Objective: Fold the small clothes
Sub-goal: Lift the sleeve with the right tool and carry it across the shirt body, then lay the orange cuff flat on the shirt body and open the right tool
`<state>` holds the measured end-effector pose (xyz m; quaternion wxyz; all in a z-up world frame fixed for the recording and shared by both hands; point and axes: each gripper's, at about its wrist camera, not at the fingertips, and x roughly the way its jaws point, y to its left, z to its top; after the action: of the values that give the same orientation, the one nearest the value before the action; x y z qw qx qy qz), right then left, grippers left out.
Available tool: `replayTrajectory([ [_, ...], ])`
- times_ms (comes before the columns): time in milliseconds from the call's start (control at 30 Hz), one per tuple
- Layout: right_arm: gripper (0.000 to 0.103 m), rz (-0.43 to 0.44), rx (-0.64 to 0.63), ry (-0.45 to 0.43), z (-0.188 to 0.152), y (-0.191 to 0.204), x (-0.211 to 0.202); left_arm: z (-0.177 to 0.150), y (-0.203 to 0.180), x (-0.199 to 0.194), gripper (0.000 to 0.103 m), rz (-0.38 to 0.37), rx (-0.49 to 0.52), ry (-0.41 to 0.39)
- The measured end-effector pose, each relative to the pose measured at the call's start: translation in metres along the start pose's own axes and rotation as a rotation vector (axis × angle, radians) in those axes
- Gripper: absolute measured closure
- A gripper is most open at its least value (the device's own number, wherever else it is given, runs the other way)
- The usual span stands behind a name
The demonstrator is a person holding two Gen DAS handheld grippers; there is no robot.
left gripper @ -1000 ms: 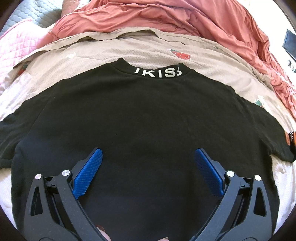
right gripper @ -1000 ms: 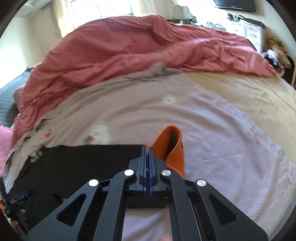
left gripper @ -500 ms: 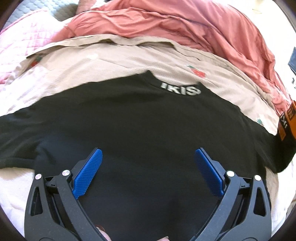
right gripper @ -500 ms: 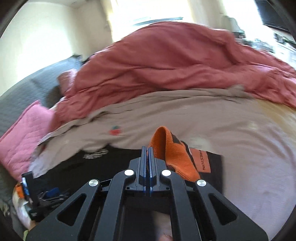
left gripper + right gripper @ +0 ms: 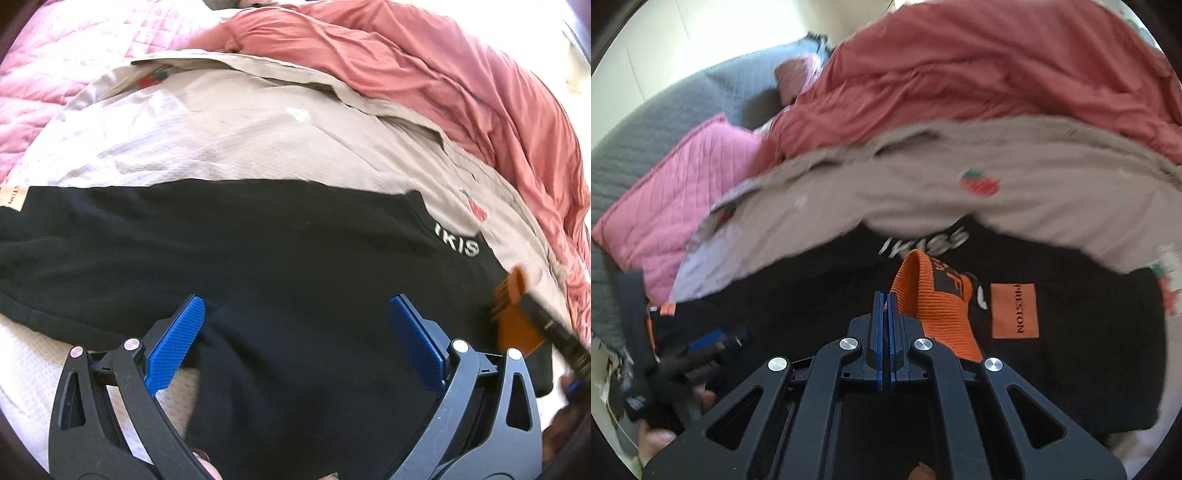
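On beige sheet (image 5: 229, 140), black shirt (image 5: 280, 251), left claw (image 5: 295, 343) spread empty, right claw (image 5: 882, 332) seemingly pinching orange cuff (image 5: 934, 314).

Shirt (image 5: 295, 258) on sheet (image 5: 229, 140); duvet (image 5: 424, 66) seemingly behind

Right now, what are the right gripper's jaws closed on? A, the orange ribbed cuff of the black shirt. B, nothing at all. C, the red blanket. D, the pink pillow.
A: in the right wrist view the right gripper has its jaws pressed together on the orange ribbed cuff, which stands up from them over the black shirt.
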<state>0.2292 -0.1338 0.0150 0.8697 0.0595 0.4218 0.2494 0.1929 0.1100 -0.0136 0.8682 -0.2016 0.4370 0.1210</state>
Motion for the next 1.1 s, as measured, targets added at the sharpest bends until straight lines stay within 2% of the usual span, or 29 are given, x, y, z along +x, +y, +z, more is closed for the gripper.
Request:
replayTrajectory([
  [133, 0.099, 0.084, -0.005, 0.028, -0.007, 0.012, 0.009, 0.001, 0.004, 0.002, 0.009, -0.028, -0.022, 0.008],
  [233, 0.091, 0.096, 0.007, -0.014, -0.004, 0.005, -0.011, 0.000, 0.001, 0.003, 0.009, -0.047, -0.014, 0.008],
  [300, 0.088, 0.074, 0.025, -0.056, -0.002, -0.008, -0.031, -0.001, -0.004, 0.001, 0.009, -0.075, 0.002, -0.003],
  [367, 0.082, 0.024, 0.033, -0.091, -0.004, -0.023, -0.050, -0.004, -0.012, -0.001, 0.010, -0.165, 0.008, -0.001],
  [400, 0.080, -0.010, 0.042, -0.108, -0.006, -0.032, -0.059, -0.007, -0.021, -0.002, 0.010, -0.242, 0.017, 0.008],
  [500, 0.078, -0.052, 0.087, -0.128, -0.017, -0.058, -0.079, -0.017, -0.053, -0.003, 0.024, -0.349, 0.088, 0.037],
  [600, 0.078, -0.085, 0.131, -0.148, -0.034, -0.084, -0.101, -0.031, -0.088, 0.007, 0.034, -0.471, 0.133, 0.140],
  [633, 0.078, -0.099, 0.142, -0.158, -0.040, -0.092, -0.109, -0.036, -0.097, 0.012, 0.038, -0.478, 0.143, 0.167],
  [733, 0.078, -0.130, 0.155, -0.175, -0.051, -0.106, -0.122, -0.045, -0.115, 0.032, 0.041, -0.440, 0.122, 0.249],
  [800, 0.078, -0.148, 0.166, -0.182, -0.058, -0.115, -0.129, -0.048, -0.122, 0.040, 0.041, -0.410, 0.114, 0.252],
  [833, 0.078, -0.153, 0.178, -0.184, -0.063, -0.120, -0.132, -0.048, -0.127, 0.042, 0.046, -0.396, 0.123, 0.244],
  [900, 0.078, -0.161, 0.197, -0.184, -0.068, -0.127, -0.133, -0.047, -0.137, 0.042, 0.062, -0.376, 0.152, 0.219],
  [933, 0.078, -0.164, 0.208, -0.183, -0.070, -0.130, -0.132, -0.047, -0.140, 0.043, 0.075, -0.383, 0.158, 0.218],
  [1000, 0.078, -0.167, 0.230, -0.177, -0.072, -0.134, -0.130, -0.047, -0.143, 0.045, 0.085, -0.380, 0.169, 0.212],
  [1033, 0.078, -0.169, 0.234, -0.173, -0.073, -0.135, -0.129, -0.049, -0.142, 0.042, 0.096, -0.372, 0.184, 0.191],
  [1100, 0.078, -0.179, 0.229, -0.169, -0.073, -0.134, -0.126, -0.051, -0.137, 0.037, 0.096, -0.375, 0.211, 0.159],
])
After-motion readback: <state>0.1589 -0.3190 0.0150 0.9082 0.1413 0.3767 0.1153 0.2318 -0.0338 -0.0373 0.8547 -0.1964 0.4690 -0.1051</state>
